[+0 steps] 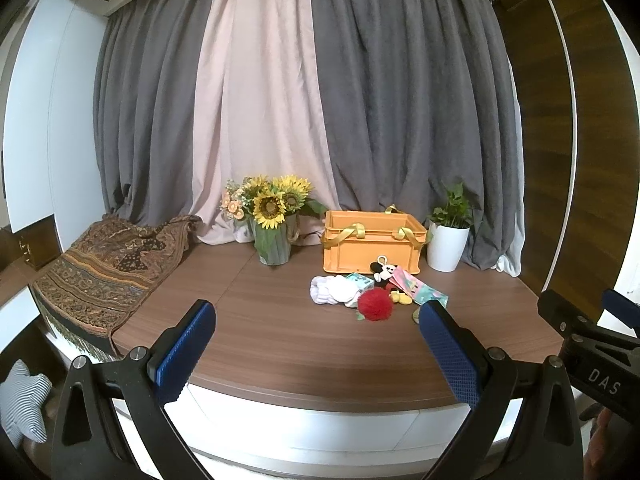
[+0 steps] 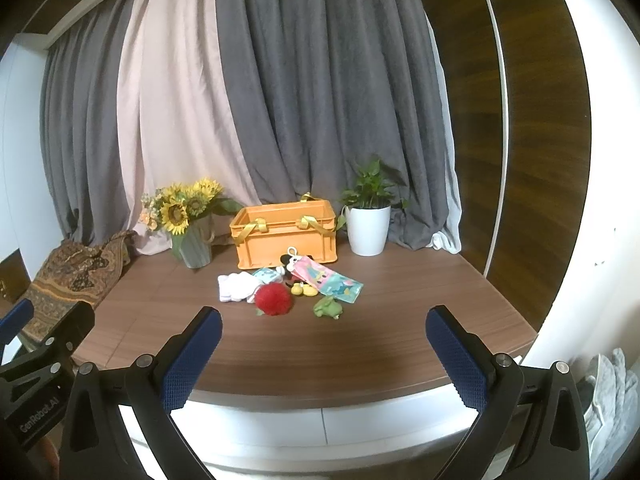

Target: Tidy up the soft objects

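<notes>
An orange basket [image 1: 372, 246] [image 2: 286, 234] with yellow handles stands at the back of the wooden table. In front of it lies a pile of soft things: white socks [image 1: 334, 290] [image 2: 236, 286], a red pompom [image 1: 375, 305] [image 2: 273, 299], a Mickey plush [image 1: 386, 272] [image 2: 289, 265], a pink-and-teal pouch [image 1: 420, 290] [image 2: 332, 280] and a green frog toy [image 2: 328, 307]. My left gripper [image 1: 316, 348] and right gripper [image 2: 324, 350] are both open and empty, held over the table's front edge, well short of the pile.
A sunflower vase [image 1: 274, 226] [image 2: 192, 232] stands left of the basket, a white potted plant [image 1: 448, 240] [image 2: 368, 224] to its right. A patterned cloth [image 1: 108, 272] drapes the table's left end. Curtains hang behind.
</notes>
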### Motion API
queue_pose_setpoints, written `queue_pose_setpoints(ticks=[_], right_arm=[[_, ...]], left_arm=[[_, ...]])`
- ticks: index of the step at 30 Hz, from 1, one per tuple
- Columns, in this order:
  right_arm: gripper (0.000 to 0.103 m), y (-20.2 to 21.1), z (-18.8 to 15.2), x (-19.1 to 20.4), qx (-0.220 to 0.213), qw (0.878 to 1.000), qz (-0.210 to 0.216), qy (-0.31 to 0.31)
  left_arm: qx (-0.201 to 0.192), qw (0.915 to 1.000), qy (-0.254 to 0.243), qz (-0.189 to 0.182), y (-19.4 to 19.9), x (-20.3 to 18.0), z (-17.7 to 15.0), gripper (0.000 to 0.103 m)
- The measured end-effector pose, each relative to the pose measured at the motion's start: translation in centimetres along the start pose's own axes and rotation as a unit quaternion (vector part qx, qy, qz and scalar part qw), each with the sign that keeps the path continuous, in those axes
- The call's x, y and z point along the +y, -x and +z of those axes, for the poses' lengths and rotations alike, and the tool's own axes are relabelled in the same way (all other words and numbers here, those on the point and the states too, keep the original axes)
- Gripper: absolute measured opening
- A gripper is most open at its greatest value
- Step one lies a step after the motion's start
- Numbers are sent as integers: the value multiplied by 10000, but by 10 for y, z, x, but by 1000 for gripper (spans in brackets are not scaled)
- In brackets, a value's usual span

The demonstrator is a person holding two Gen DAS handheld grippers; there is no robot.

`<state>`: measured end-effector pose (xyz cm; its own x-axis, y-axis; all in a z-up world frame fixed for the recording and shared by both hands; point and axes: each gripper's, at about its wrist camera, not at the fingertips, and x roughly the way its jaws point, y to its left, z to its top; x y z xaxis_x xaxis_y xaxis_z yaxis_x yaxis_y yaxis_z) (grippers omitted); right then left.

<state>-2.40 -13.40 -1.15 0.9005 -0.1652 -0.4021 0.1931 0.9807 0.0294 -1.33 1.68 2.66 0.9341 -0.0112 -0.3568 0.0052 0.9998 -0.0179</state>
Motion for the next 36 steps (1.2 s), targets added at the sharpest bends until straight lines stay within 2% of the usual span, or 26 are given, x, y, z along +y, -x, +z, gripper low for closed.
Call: queue_pose_setpoints(ticks=[36], right_arm=[[103, 0, -6, -2, 6, 10000, -7, -33]], left_arm=[[66, 9998, 2, -172, -2, 4, -10, 103]])
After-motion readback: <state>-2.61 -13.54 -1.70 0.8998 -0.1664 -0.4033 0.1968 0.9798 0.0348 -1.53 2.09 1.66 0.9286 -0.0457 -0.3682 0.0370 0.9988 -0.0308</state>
